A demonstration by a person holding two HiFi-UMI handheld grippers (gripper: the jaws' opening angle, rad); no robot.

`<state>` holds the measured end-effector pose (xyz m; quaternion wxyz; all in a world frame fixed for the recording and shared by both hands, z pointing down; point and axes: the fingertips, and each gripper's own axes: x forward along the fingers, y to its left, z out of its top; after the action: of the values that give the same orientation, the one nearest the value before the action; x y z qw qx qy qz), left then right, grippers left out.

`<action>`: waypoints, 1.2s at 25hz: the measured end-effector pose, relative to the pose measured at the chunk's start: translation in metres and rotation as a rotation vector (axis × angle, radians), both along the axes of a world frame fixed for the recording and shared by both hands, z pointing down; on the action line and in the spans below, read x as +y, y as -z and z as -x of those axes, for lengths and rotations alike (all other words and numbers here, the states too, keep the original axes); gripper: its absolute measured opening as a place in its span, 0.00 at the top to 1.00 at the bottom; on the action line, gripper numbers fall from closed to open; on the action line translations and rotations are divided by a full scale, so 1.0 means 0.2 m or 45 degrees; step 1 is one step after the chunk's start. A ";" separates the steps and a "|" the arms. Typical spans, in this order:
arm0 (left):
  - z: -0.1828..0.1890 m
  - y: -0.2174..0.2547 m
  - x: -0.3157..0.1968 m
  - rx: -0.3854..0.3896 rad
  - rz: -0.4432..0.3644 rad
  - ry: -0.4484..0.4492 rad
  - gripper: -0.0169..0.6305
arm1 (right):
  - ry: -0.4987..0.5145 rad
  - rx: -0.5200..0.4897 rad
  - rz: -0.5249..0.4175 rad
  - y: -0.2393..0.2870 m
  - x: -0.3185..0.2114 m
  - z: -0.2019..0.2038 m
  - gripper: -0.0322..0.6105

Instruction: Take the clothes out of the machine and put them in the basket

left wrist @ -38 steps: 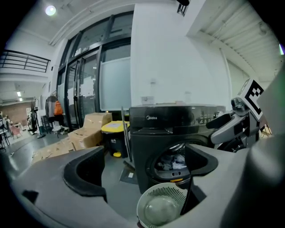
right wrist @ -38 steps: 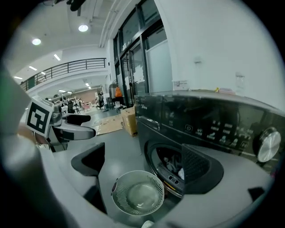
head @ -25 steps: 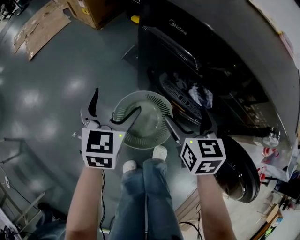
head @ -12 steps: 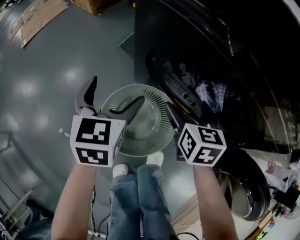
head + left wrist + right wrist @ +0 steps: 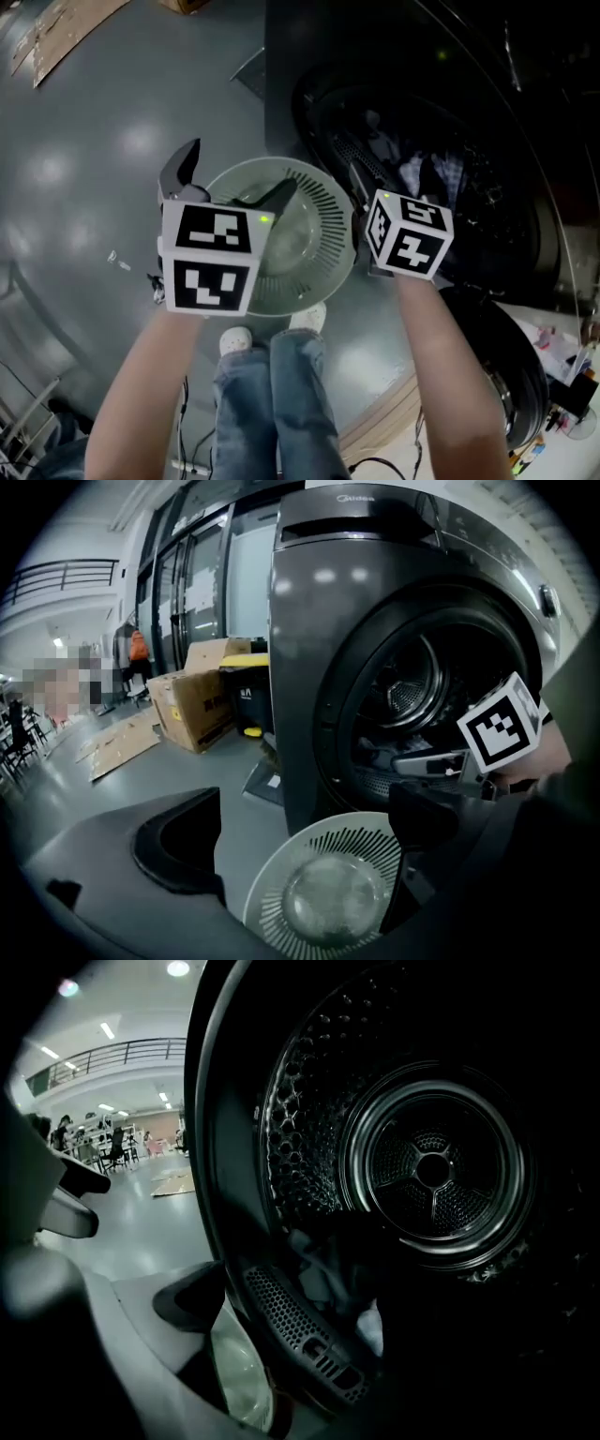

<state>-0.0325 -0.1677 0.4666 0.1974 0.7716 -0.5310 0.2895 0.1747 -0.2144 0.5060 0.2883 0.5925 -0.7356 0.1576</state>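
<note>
A dark front-loading machine [image 5: 375, 658] stands with its drum open. Crumpled clothes [image 5: 417, 173] lie in the bottom of the drum [image 5: 431, 1171], pale and dark pieces [image 5: 323, 1274] just behind the perforated lip. A round pale green basket [image 5: 291, 234] with a slotted wall sits on the floor in front of the opening, nothing in it. My left gripper [image 5: 230, 183] hangs open above the basket [image 5: 328, 892], jaws wide apart and holding nothing. My right gripper [image 5: 375, 183] is open at the mouth of the drum, pointing at the clothes; one finger [image 5: 192, 1302] shows, the other is lost in the dark.
The machine's round door [image 5: 497, 361] hangs open at the lower right. Cardboard boxes [image 5: 202, 700] stand beside the machine and flattened cardboard [image 5: 56, 28] lies on the grey floor. The person's feet [image 5: 234, 339] are just behind the basket.
Both grippers have sunk and come closer to the machine. The left one now hangs over the basket; the right one has reached the drum's mouth.
</note>
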 end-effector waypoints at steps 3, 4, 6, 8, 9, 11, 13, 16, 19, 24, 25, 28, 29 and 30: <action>0.00 -0.01 -0.03 0.078 -0.009 0.050 0.11 | 0.052 0.071 -0.003 -0.05 -0.12 -0.01 0.18; 0.01 -0.02 -0.04 0.108 -0.009 0.076 0.11 | 0.062 0.093 0.000 -0.07 -0.17 -0.01 0.19; 0.01 -0.03 -0.07 0.104 -0.020 0.091 0.11 | 0.053 0.131 0.027 -0.12 -0.26 -0.03 0.19; 0.00 -0.07 -0.08 0.056 -0.040 0.059 0.11 | 0.019 0.184 0.075 -0.20 -0.31 -0.05 0.19; -0.01 -0.08 -0.08 0.038 -0.046 0.040 0.11 | 0.003 0.216 0.096 -0.24 -0.33 -0.07 0.19; -0.02 -0.12 -0.08 0.028 -0.044 0.017 0.11 | -0.028 0.261 0.115 -0.30 -0.37 -0.11 0.19; -0.02 -0.16 -0.09 0.028 -0.037 0.015 0.11 | -0.055 0.276 0.110 -0.34 -0.42 -0.14 0.19; -0.03 -0.19 -0.10 0.025 -0.036 0.019 0.11 | -0.099 0.287 0.134 -0.39 -0.49 -0.19 0.20; -0.03 -0.20 -0.11 0.027 -0.036 0.018 0.11 | -0.096 0.278 0.194 -0.45 -0.54 -0.21 0.20; 0.00 -0.21 -0.10 0.013 -0.017 0.030 0.11 | -0.051 0.526 0.385 -0.47 -0.47 -0.29 0.74; 0.01 -0.21 -0.10 0.017 -0.014 0.036 0.11 | -0.045 0.530 0.389 -0.47 -0.46 -0.29 0.75; 0.01 -0.19 -0.07 0.025 -0.007 0.039 0.11 | 0.060 0.592 0.328 -0.45 -0.41 -0.22 0.76; 0.01 -0.18 -0.06 0.025 -0.010 0.030 0.11 | 0.123 0.644 0.267 -0.42 -0.41 -0.18 0.76; 0.01 -0.16 -0.05 0.023 -0.013 0.020 0.11 | 0.183 0.695 0.204 -0.37 -0.41 -0.14 0.76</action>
<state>-0.0340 -0.1777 0.4995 0.2003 0.7710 -0.5366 0.2784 0.2018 -0.2971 0.5796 0.5319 0.5346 -0.6561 0.0292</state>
